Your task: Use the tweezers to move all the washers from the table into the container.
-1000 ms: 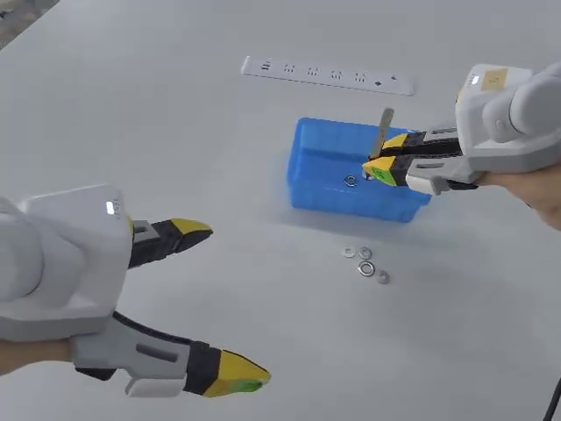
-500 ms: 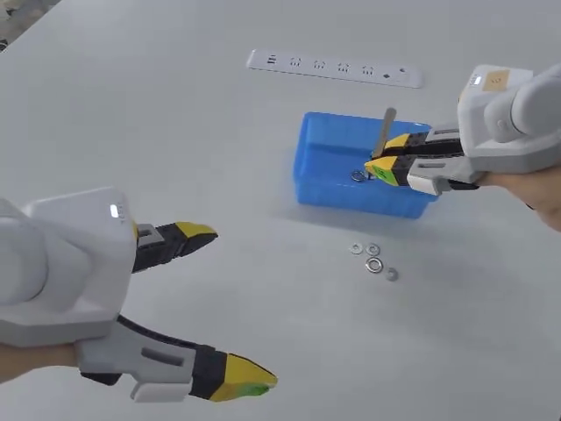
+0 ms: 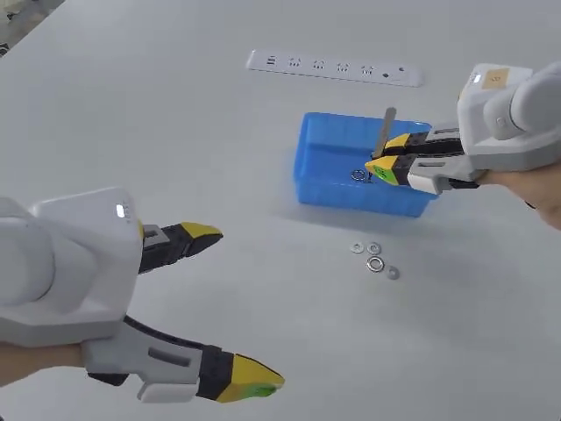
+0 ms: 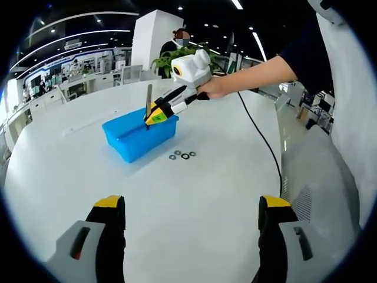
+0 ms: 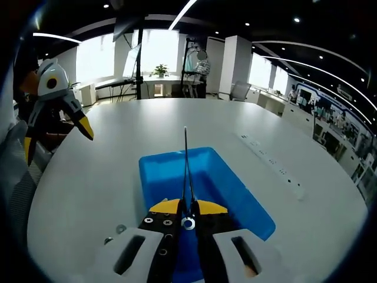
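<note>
Both tweezers tips hide behind the right hand-held gripper clamping them; left hand-held gripper gapes wide, empty.

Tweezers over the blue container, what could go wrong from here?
The thin metal tweezers are held only by a pinch in the jaws of the right gripper, so they may twist or slip under pressure. The four small metal washers lie flat and bunched on the smooth white table; the tips may skate off or scatter them. The blue plastic container sits close by and could get bumped.
</note>
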A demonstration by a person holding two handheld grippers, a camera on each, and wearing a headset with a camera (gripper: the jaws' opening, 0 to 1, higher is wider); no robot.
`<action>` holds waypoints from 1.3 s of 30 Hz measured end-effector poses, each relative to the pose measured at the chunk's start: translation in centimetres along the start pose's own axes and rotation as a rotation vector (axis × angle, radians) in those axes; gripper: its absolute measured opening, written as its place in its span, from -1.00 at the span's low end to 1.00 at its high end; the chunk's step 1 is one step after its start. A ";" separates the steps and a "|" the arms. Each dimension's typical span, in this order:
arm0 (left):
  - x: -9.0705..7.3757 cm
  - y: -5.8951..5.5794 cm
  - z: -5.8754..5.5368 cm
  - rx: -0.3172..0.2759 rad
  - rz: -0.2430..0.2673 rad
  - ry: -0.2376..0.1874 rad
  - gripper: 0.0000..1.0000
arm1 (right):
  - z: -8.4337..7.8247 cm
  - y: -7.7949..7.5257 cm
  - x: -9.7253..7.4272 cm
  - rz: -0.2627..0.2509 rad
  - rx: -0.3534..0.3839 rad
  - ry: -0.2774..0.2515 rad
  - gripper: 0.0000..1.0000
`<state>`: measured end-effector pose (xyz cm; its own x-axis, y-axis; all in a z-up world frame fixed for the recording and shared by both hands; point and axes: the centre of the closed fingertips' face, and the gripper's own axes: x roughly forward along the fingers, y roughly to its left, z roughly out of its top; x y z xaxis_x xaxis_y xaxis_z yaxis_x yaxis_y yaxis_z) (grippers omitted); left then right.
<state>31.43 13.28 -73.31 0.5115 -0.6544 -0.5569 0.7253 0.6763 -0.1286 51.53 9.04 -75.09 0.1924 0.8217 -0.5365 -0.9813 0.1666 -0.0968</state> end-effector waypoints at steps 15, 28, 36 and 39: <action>1.6 5.0 6.8 0.103 0.010 -0.089 0.90 | 0.5 0.6 -0.3 0.015 -0.018 0.003 -0.81; 6.4 7.2 13.0 0.234 -0.135 -0.130 0.36 | 1.0 1.0 -0.3 0.046 -0.041 -0.003 -0.81; 9.2 7.4 15.0 0.363 -0.165 -0.131 -0.21 | 1.1 1.5 -0.5 0.068 -0.049 -0.008 -0.81; 9.8 7.5 15.4 0.358 -0.181 -0.124 -0.21 | 1.1 1.6 -0.5 0.073 -0.054 -0.006 -0.81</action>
<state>48.94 6.71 -67.13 0.3962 -0.8025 -0.4461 0.9120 0.4002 0.0902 49.88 9.46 -74.04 0.1205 0.8339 -0.5386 -0.9917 0.0767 -0.1032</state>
